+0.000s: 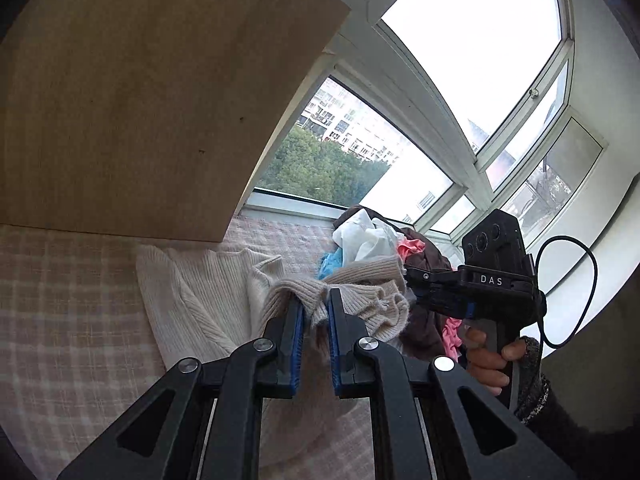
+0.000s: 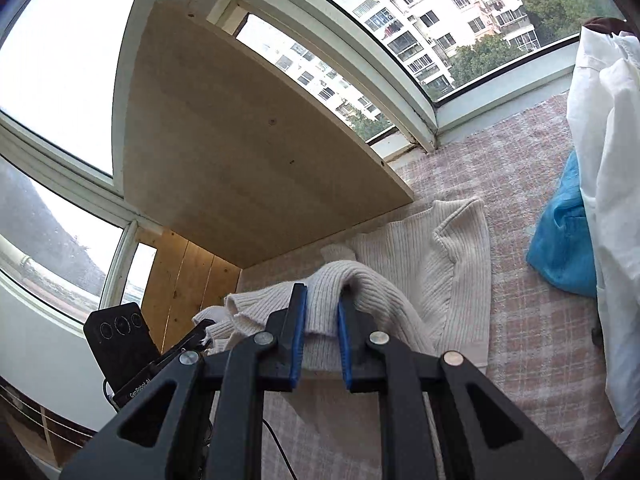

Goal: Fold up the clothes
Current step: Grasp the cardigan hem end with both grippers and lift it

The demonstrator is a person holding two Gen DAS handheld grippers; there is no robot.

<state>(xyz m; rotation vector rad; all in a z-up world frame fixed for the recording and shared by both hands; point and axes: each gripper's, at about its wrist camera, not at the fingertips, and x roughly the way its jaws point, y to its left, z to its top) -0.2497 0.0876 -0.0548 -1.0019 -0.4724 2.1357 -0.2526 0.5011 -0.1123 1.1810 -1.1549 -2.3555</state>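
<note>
1. The cream ribbed sweater lies partly spread on the pink checked surface, just beside the pale wooden board that stands along the window side. Its far part rests flat; the near part is lifted and bunched.

2. The left tool pinches a gathered edge of the sweater between its blue pads — the knit is squeezed in the narrow gap and spills over both fingers.

3. The right tool likewise pinches a fold of the same sweater, with a thick roll of ribbed cloth draped over the fingertips. The person's right hand shows in the left view, gripping that tool's handle close to the raised cloth.

4. Judged from this, the fold on this garment is under way but not finished: one edge is raised in both tools and has not yet been laid over the flat part. No crisp crease or tidy rectangle shows.

5. Much looks left to do — a heap of unfolded clothes in white, blue, pink and brown sits behind the sweater near the window, and no finished stack is in view.

6. The white garment and blue garment belong to that heap, well apart from the sweater in hand.
</note>
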